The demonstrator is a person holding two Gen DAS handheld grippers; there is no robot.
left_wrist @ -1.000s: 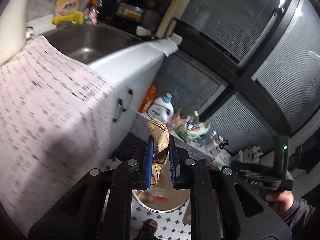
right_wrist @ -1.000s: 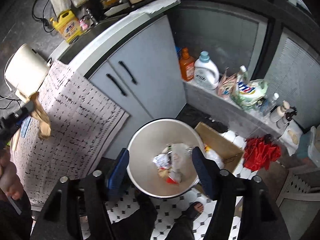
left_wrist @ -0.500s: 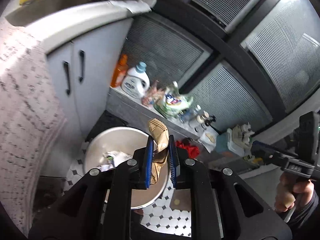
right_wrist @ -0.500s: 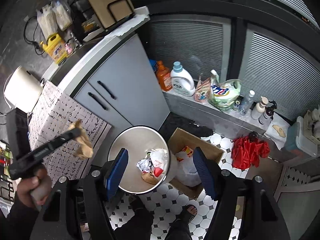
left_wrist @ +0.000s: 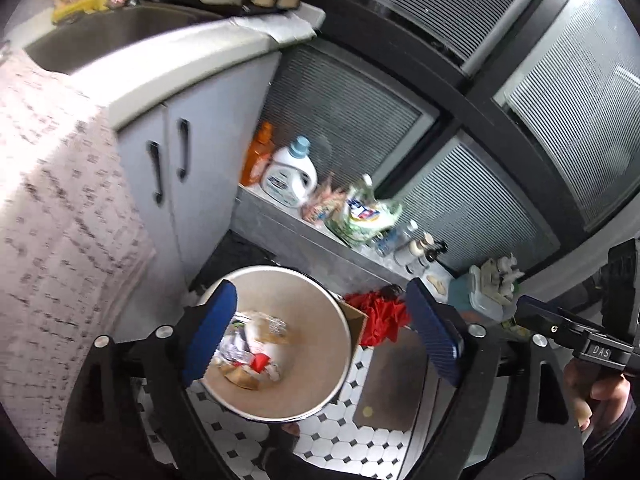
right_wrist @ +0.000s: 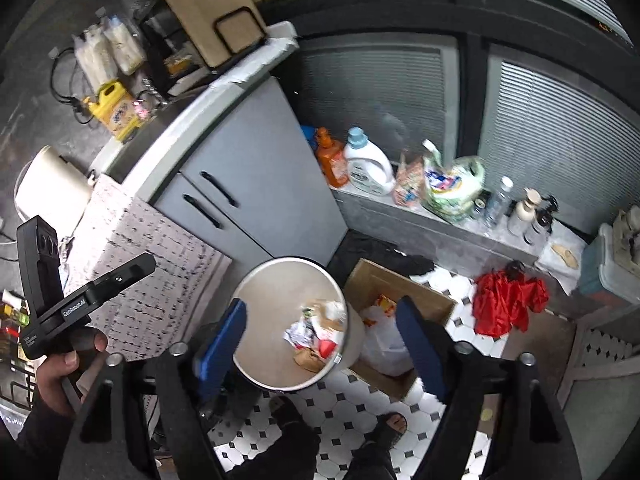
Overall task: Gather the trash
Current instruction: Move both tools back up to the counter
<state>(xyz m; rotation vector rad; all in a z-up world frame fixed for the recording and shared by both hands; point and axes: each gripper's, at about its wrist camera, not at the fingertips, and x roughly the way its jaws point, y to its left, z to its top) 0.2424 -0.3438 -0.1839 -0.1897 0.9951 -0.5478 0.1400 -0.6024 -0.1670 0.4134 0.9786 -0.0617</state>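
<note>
A round metal trash bin (left_wrist: 316, 308) (right_wrist: 272, 292) stands on the tiled floor, holding crumpled paper and wrappers. A brown paper wrapper (left_wrist: 276, 330) (right_wrist: 326, 316), blurred, lies on top of that trash. My left gripper (left_wrist: 319, 286) hovers above the bin; its jaws are opening and nothing is between the blue pads (left_wrist: 208, 336). The right gripper (right_wrist: 322, 304) also hangs over the bin, jaws opening, empty. Each view also catches the other gripper held in a hand (right_wrist: 64, 364) (left_wrist: 600, 380).
A cardboard box (right_wrist: 424, 296) with a white plastic bag touches the bin's right side. A red cloth (right_wrist: 504, 300) lies on the floor. Detergent bottles (right_wrist: 366, 168) line a low ledge. A grey cabinet (right_wrist: 260, 184) is behind, the person's sandalled feet (right_wrist: 288, 412) in front.
The left gripper swung from the counter to above the bin, then opened wide and let go of the brown wrapper, which now lies in the bin. The right jaws spread slightly.
</note>
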